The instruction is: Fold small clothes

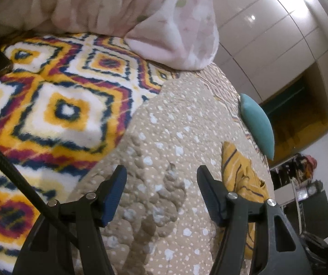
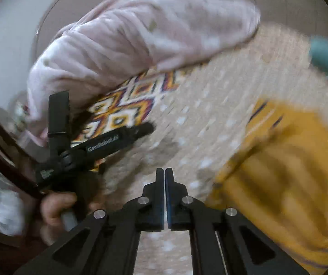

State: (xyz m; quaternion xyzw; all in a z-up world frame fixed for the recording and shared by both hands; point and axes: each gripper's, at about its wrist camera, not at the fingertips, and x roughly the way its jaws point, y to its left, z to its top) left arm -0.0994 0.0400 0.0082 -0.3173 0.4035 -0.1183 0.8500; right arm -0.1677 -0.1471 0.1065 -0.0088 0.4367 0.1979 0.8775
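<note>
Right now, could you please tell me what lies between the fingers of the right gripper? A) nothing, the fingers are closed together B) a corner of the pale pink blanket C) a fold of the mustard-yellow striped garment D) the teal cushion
A: in the right wrist view the right gripper has its fingers pressed flat together with no cloth between, and the mustard-yellow striped garment lies off to the side on the beige dotted quilt.

The right wrist view was smeared by motion: the yellow garment (image 2: 285,165) right of the right gripper (image 2: 164,176) lost its stripes and folds to blur, and its lower edge ran off the frame. In the left wrist view, the left gripper (image 1: 161,174) covered the garment's near side. The hand (image 2: 56,208) left of the right gripper was half hidden.
</note>
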